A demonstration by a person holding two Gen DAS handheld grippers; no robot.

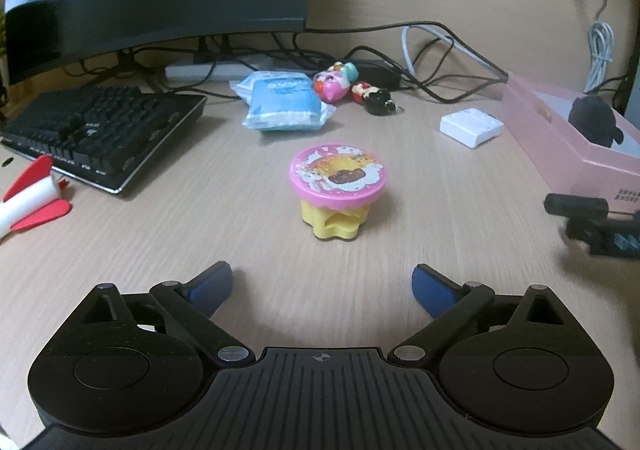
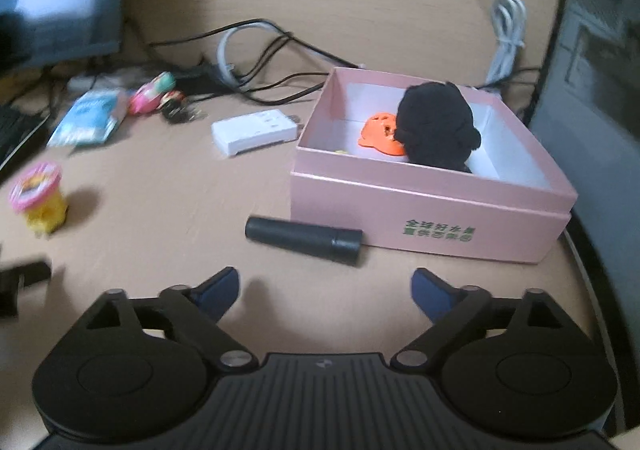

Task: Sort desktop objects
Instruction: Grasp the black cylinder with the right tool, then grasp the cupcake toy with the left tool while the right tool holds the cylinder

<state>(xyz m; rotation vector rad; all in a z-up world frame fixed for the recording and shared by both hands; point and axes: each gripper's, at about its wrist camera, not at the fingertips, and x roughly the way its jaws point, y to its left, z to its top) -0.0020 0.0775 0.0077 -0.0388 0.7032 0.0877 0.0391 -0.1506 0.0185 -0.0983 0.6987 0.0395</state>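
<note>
Jaws of the left gripper are seen spread wide at the bottom of the left wrist view, with nothing but bare desk between the blue pads. Just above them, at the centre of the frame, a yellow toy with a pink round lid stands upright and untouched. Further up lie a blue tissue pack and two small figurines, with a black keyboard at the left and a red and white rocket toy at the left edge. A white adapter sits to the right.

Jaws of the right gripper are likewise shown wide and empty at the bottom of the right wrist view. Just above them a black cylinder lies on its side, close to the front wall of an open pink box. Inside the box a black plush toy and an orange piece are already placed.

Several risks can be judged. The lidded toy is top-heavy, with a wide lid over a narrow base, so it could be tipped or pushed away if only one pad touches it first. The cylinder could be rolled toward the box wall if it is nudged, leaving little room for the far pad. The two grippers are close together, the right one being visible at the right edge of the left view, so a collision is possible if both are moved inward together.
</note>
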